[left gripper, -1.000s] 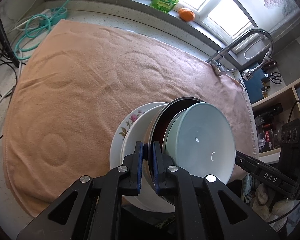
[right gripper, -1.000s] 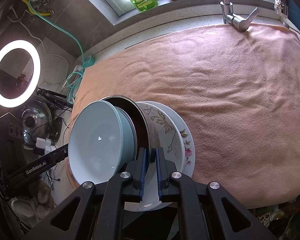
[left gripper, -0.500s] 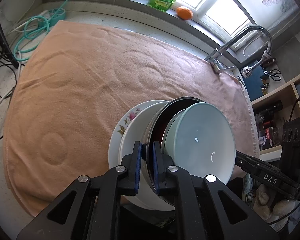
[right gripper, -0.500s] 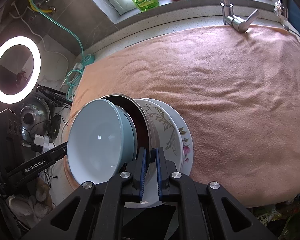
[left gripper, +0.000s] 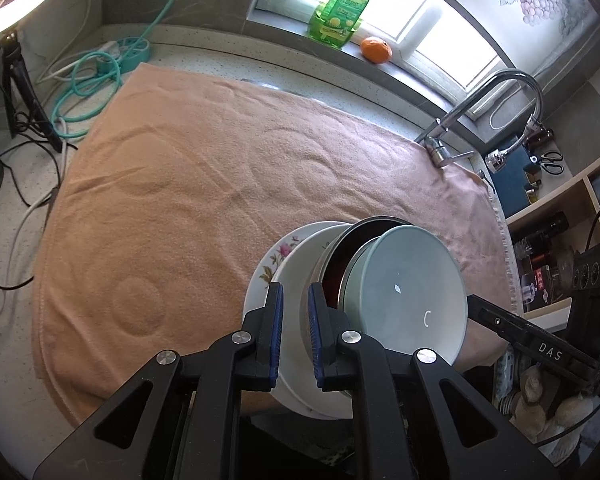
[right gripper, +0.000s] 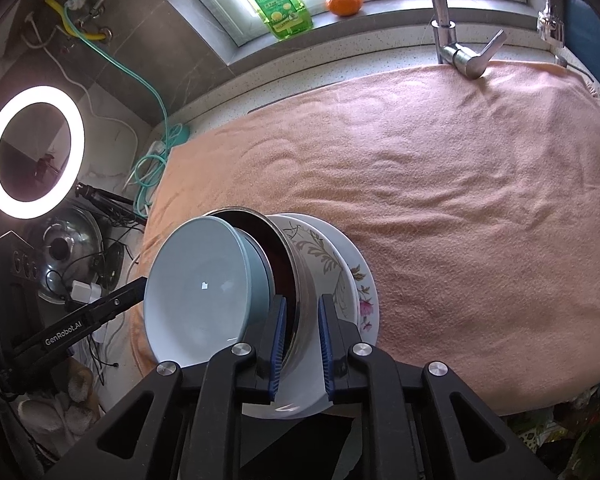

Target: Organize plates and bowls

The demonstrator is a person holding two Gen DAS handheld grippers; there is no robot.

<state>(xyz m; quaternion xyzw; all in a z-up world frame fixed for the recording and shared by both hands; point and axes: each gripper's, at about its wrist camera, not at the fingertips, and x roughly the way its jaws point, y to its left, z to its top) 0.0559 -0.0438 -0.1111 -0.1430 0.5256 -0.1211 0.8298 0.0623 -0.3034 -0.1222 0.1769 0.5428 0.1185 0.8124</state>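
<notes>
Stack (left gripper: 360, 312) of plates and bowls sits on towel (left gripper: 204, 184). Left gripper (left gripper: 295, 332) and right gripper (right gripper: 302, 344) jaws are opening, rims between them, pads clear. Back both straight out, without nudging the tilted blue bowl (right gripper: 204, 288).

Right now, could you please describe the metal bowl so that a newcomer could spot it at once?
Find the peach towel covering the counter; a nested stack of dishes sits at its near edge. The metal bowl is in the middle, between the pale blue bowl and the flowered plate, the only one with a shiny steel wall.
</notes>
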